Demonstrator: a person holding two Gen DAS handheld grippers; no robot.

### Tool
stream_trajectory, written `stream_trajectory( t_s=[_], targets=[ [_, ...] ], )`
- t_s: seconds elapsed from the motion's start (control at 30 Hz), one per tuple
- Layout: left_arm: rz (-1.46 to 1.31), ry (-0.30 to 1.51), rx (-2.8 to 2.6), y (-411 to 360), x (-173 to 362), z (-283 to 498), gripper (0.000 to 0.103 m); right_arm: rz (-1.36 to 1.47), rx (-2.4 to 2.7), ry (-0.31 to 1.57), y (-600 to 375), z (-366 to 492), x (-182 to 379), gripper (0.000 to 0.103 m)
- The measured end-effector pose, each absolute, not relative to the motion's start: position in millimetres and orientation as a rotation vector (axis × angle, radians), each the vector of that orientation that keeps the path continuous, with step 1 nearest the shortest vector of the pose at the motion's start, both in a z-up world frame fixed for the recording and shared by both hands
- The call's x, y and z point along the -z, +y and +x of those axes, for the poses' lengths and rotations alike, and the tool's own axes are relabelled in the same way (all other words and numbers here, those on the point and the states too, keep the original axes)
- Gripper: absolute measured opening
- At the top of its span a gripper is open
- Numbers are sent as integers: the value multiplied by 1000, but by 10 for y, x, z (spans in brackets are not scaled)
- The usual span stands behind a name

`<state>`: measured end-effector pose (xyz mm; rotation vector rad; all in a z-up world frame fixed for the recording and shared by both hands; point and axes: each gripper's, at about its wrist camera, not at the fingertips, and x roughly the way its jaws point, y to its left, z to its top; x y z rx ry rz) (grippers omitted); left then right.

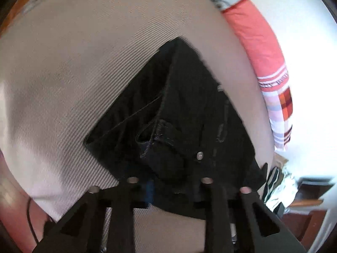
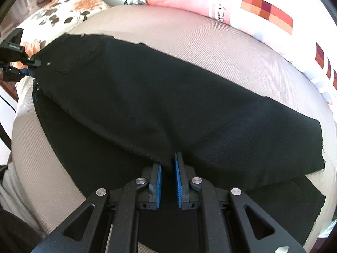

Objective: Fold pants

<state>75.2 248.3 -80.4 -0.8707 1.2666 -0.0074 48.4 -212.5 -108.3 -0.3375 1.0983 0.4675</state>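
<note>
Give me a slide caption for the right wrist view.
Blue-padded fingers pinch a fold of the black fabric pants spread across the beige woven bed cover.

You are working over a bed that is wearing a beige ribbed cover. The black pants are lying directly on it, stretching lengthwise across the cover, with one leg folded over the other. Along the far edge a pink-and-white pillow with orange checks is resting beside the pants, and a floral pillow is sitting near their waist end.
</note>
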Motion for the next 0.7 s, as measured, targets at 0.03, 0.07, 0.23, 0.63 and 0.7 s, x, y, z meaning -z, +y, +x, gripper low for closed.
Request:
stream_trajectory(
  t_s=[0.03,0.07,0.23,0.63,0.7],
  targets=[
    [-835,1250,28,2468,704,803,19,-333,-465,1093,-2132,459,1045,10],
    [-805,1230,51,2467,614,842,18,-334,-459,1085,-2130,429,1005,10],
    [-591,1122,193,2394,125,1047,17,-359,-449,1066,-2071,219,799,10],
    [-394,1341,153,2523,957,925,19,-369,-529,1207,-1846,-108,1193,10],
    [-367,1335,155,2485,944,934,19,-364,-534,1212,-1844,-101,1171,10]
  ],
)
